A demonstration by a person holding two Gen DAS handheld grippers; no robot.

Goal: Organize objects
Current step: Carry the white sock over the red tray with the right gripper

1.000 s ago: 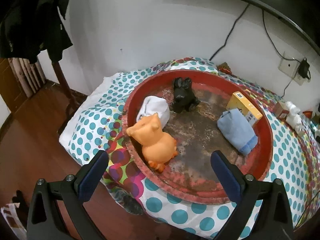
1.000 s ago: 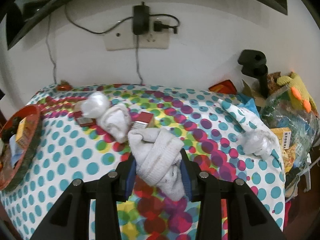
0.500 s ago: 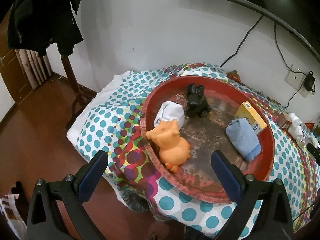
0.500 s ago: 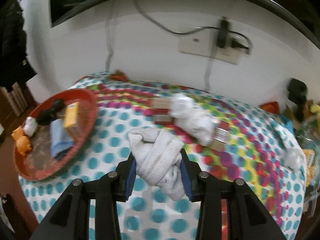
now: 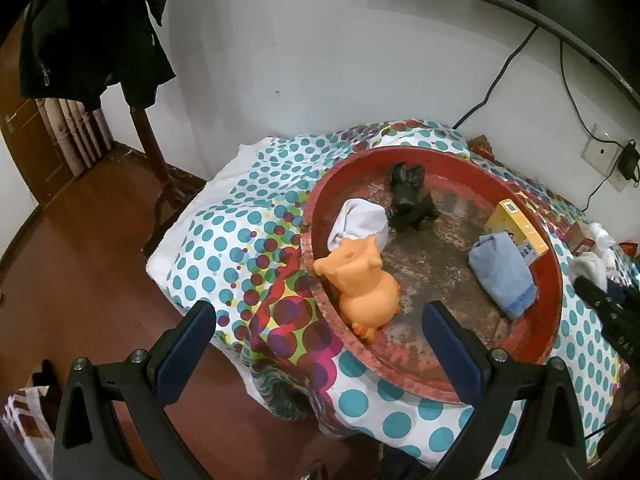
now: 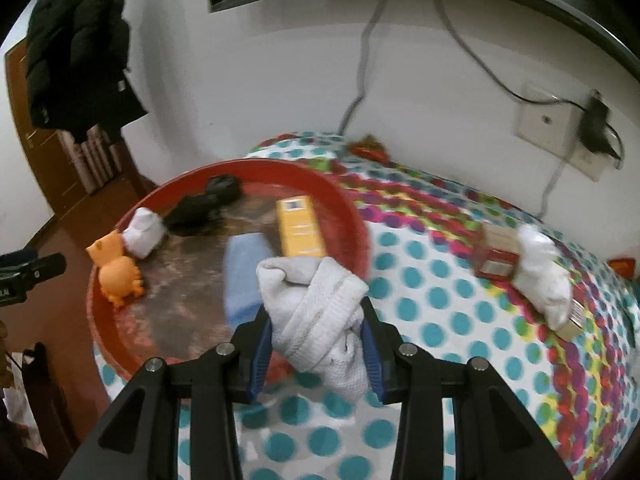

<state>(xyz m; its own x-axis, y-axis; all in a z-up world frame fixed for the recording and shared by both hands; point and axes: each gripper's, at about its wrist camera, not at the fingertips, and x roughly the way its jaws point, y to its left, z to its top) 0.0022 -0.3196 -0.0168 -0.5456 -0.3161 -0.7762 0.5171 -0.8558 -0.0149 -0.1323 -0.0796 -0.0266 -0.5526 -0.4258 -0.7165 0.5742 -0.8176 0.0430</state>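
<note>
Nearest, right gripper (image 6: 316, 350) pinching rolled white sock (image 6: 316, 312) between both blue pads, sock end hanging below pads, held above polka-dot tablecloth (image 6: 420, 280) just beside rim of red tray (image 6: 344, 200). Left gripper (image 5: 316, 342) spread wide, nothing between fingers, hovering off table edge over wood floor (image 5: 80, 280), w/ tray's near rim (image 5: 400, 372) betw. fingertips in view. Just past left fingers, inside tray: orange pig toy (image 5: 360, 280) against left wall of tray, w/ white sock bundle (image 5: 360, 220) touching behind it. Blue folded cloth (image 5: 502, 270) on tray's right side, yellow box (image 5: 516, 226) touching its far edge and leaning on tray wall. Black animal toy (image 5: 408, 200) at far side of tray, near white bundle. Tray floor worn, brownish. Beyond tray on cloth, right-wrist view: another white sock (image 6: 540, 272) lying across small red-brown boxes (image 6: 496, 256), well apart from tray; blurred, so box count unclear. Farther back, small orange-red item (image 6: 368, 148) at table's far edge by wall. On wall: outlet plate (image 6: 548, 120) w/ black adapter (image 6: 596, 124) plugged in, cables running up toward dark screen edge. Far left: black jacket (image 5: 92, 28) hanging on wooden stand (image 5: 152, 144).
</note>
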